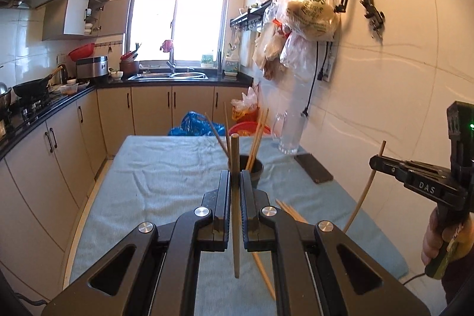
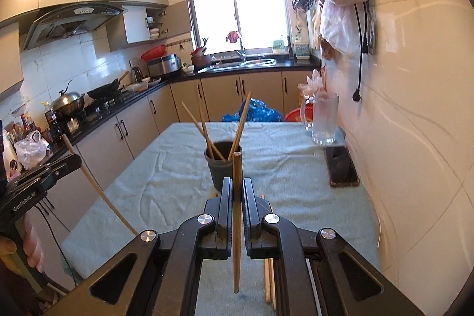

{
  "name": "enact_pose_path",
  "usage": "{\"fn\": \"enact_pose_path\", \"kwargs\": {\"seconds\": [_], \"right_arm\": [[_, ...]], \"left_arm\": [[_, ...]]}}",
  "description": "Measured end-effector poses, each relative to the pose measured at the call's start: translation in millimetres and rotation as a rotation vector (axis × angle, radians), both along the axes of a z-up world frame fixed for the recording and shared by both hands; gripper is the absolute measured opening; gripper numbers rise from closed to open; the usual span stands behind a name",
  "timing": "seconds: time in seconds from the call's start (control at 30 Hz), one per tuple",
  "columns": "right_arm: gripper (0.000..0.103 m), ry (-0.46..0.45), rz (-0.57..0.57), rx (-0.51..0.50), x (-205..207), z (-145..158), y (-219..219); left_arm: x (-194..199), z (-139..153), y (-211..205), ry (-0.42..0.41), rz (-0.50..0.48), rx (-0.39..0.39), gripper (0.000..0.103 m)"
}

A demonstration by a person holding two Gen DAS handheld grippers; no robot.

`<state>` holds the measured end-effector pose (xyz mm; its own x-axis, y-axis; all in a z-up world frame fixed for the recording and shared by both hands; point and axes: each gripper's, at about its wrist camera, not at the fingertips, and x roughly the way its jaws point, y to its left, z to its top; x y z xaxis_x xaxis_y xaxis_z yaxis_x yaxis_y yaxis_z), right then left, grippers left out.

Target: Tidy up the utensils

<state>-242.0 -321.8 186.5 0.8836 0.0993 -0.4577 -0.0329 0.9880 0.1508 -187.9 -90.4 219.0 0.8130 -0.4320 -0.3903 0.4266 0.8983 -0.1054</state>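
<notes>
Kitchen, blue-clothed table [image 1: 166,168], dark cup [image 2: 220,165] — 4 chopsticks [image 2: 243,120]

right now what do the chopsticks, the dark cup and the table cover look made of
Chopsticks: likely bamboo or wood, matte tan with faint grain. Dark cup: smooth, dull grey-black, perhaps plastic or ceramic; unclear which. Table cover: soft cloth, towel-like, pale blue, wrinkled with a nubby surface.

Our left gripper [image 1: 235,182] and right gripper [image 2: 237,191] are matte black, each with two flat ribbed fingers [image 1: 223,197], angular arms with triangular cutouts, and round silver screws. White lettering marks their sides; a green light glows on one. Thin black cables trail below our hands [image 2: 29,245].
</notes>
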Motion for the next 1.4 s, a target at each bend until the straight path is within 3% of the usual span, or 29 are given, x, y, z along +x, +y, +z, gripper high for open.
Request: {"fn": "enact_pose_path", "kwargs": {"seconds": [0.17, 0.37, 0.57, 0.7, 0.87, 1.0, 1.17, 1.23, 1.3, 1.4], "right_arm": [[0.007, -0.053, -0.010, 0.014, 30.1, 25.4, -4.0], [0.007, -0.120, -0.015, 0.068, 88.9, 55.1, -7.5], [0.007, -0.152, -0.039, 0.117, 147.2, 66.2, -14.3], [0.007, -0.157, -0.035, 0.196, 180.6, 60.4, -26.3], [0.007, -0.107, -0.039, 0.200, 208.3, 34.2, -26.1], [0.007, -0.028, -0.026, 0.189, 225.9, 6.1, -20.3], [0.008, 0.040, -0.031, 0.176, 233.6, -20.3, -15.7], [0.013, 0.059, -0.029, 0.186, 235.6, -25.9, -17.7], [0.037, 0.062, -0.039, 0.192, 233.9, -27.1, -21.5], [0.047, 0.055, -0.053, 0.204, 230.5, -23.2, -29.3]], "left_arm": [[39.2, 26.0, -10.6, -0.016, 0.018, -0.047, 0.006], [99.4, 58.0, -34.5, -0.028, 0.042, -0.158, 0.006], [160.5, 59.7, -66.2, 0.006, 0.079, -0.162, 0.006], [195.3, 49.0, -78.1, 0.039, 0.092, -0.155, 0.006], [228.5, 19.7, -92.0, 0.108, 0.098, -0.112, 0.006], [236.5, 2.6, -93.6, 0.142, 0.094, -0.092, 0.006], [226.6, 0.9, -90.7, 0.114, 0.107, -0.067, 0.007], [220.3, 3.1, -88.8, 0.117, 0.094, -0.069, 0.015], [210.4, 7.3, -81.2, 0.107, 0.095, -0.075, 0.031], [191.4, 14.5, -69.7, 0.071, 0.102, -0.079, 0.038]]}}
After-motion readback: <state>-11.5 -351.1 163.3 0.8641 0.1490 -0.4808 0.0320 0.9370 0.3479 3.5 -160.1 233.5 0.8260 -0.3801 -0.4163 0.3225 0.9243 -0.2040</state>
